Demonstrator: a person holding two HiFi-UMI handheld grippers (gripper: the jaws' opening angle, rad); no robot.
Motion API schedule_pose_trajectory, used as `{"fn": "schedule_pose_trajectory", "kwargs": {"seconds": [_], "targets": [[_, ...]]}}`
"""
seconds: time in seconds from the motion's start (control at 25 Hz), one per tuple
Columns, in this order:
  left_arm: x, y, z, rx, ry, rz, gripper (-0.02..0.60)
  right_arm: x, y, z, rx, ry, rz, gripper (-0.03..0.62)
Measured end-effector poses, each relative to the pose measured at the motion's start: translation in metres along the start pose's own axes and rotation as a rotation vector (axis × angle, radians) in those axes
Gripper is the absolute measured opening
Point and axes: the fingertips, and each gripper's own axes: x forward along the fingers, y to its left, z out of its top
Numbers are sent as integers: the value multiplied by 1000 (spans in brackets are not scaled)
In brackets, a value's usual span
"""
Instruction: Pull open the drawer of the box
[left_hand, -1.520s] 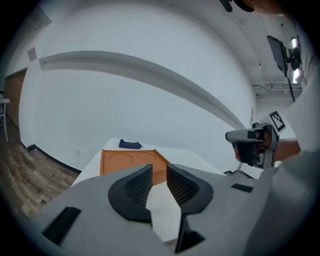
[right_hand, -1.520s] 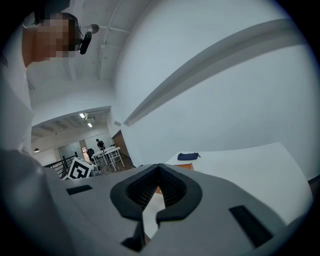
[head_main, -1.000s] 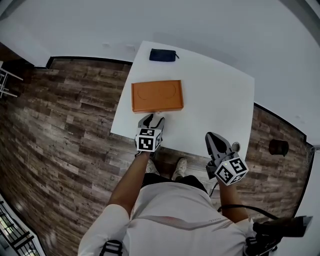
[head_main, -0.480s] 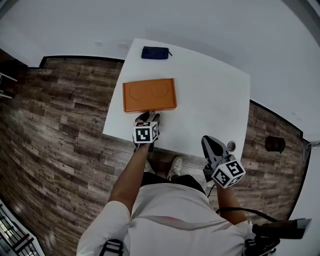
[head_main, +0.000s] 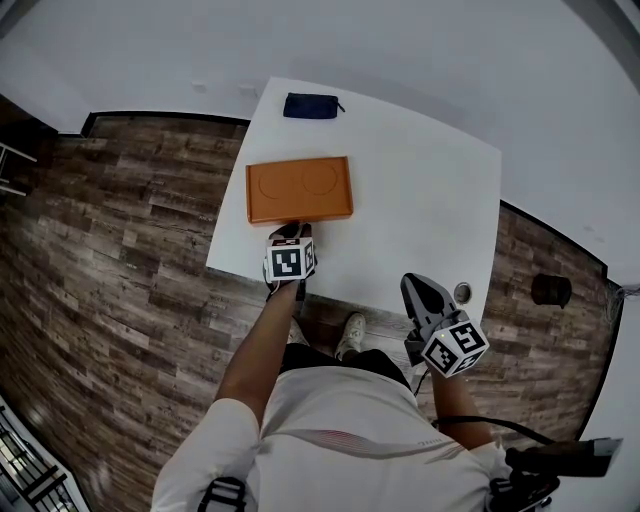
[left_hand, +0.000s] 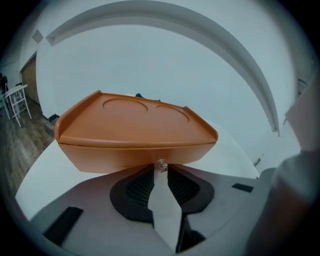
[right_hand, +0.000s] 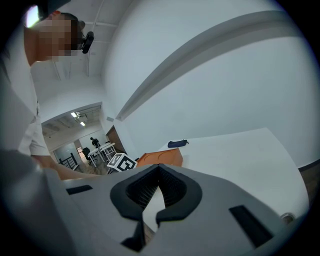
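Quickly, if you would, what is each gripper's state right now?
Left gripper: just closed onto small clear knob of flat orange box.
Right gripper: shut, empty.

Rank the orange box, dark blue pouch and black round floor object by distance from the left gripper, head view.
Left gripper, jaws just closing on a clear knob:
1. Orange rectangular box, directly ahead.
2. Dark blue pouch, beyond the box.
3. Black round object, wooden floor, far right.
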Motion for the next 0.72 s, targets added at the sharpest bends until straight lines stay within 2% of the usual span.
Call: {"fn": "schedule_pose_trajectory", "kwargs": {"seconds": [0.12, 0.72], "targets": [[0, -1, 0, -10, 7, 6, 76, -2, 2, -2, 0, -1, 0, -2], [-14, -7, -17, -13, 3, 13, 74, -7, 3, -6, 7, -5, 13, -2]]}}
